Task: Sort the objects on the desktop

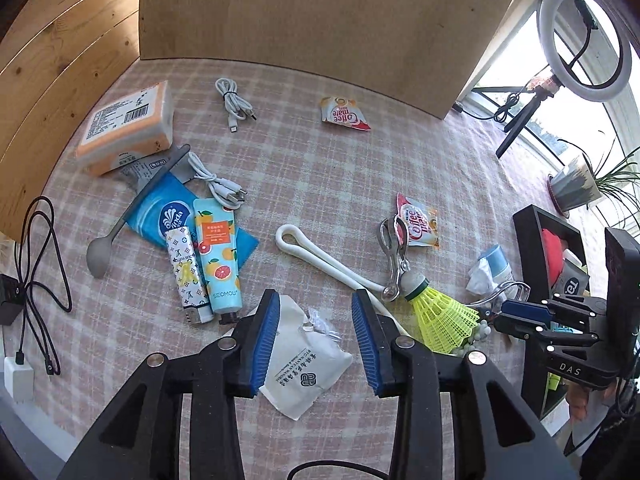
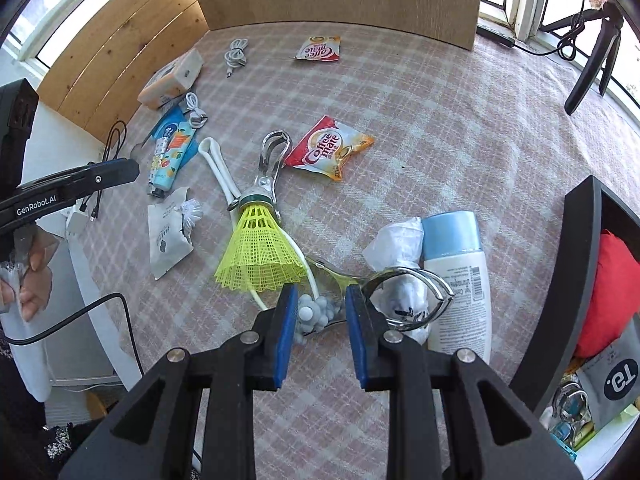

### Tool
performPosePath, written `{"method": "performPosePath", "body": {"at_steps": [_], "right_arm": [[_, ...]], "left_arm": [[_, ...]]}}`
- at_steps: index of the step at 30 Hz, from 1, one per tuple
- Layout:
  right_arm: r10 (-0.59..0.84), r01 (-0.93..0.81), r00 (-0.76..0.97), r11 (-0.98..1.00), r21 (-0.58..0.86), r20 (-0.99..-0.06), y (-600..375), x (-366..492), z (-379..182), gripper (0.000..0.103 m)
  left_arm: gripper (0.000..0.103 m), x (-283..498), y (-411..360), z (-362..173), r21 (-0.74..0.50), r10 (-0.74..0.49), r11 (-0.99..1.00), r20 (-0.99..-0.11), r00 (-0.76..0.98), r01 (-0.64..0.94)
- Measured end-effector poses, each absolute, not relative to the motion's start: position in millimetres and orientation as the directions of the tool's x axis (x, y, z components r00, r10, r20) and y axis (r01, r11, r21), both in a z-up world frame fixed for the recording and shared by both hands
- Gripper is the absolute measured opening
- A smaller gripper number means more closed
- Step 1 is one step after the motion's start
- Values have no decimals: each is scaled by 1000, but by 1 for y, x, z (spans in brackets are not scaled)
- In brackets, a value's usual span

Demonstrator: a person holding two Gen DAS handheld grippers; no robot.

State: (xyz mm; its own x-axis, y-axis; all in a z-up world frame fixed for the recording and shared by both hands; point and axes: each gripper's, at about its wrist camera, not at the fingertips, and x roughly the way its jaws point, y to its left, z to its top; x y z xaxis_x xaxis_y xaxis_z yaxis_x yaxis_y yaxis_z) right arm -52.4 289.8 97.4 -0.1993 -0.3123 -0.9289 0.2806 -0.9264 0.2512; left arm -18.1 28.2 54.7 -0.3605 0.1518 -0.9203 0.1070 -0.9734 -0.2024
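Black bin (image 2: 576, 280) at right table edge: holds a red item (image 2: 612, 288), a grey pouch (image 2: 612, 380) and small oddments, not identifiable. Left gripper (image 1: 316, 336) low over the checked cloth (image 1: 320, 184), jaws spread, straddling a white sachet (image 1: 304, 364), not gripping. Right gripper (image 2: 318, 332) low, jaws apart around white beads (image 2: 312, 314) on a metal clip (image 2: 404, 300); contact unclear. Yellow shuttlecock (image 2: 260, 252) just ahead; lotion bottle (image 2: 456, 276) beside the bin.

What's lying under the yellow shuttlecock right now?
The yellow shuttlecock lies across a white looped strap, its cork end against a metal clip. Whatever else sits beneath its skirt is covered.
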Motion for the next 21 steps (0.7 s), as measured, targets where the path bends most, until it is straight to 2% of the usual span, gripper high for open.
{"method": "performPosePath", "body": {"at_steps": [4,10,21], "right_arm": [[-317,316,-205,-917,244,-926,276,-56,88,32],[-326,388,-222,-894,224,-919,261,-60,93,38],[-306,412,-205,-888,202,-930,257,-58,81,38]], "left_arm": [[43,3,13,43,-206,153,-968,-935,-320,141],[43,18,7,27,-234,179,-956,-943,-279,179],[43,-38,57,29,-280,245,-955,-928,-282,93]]}}
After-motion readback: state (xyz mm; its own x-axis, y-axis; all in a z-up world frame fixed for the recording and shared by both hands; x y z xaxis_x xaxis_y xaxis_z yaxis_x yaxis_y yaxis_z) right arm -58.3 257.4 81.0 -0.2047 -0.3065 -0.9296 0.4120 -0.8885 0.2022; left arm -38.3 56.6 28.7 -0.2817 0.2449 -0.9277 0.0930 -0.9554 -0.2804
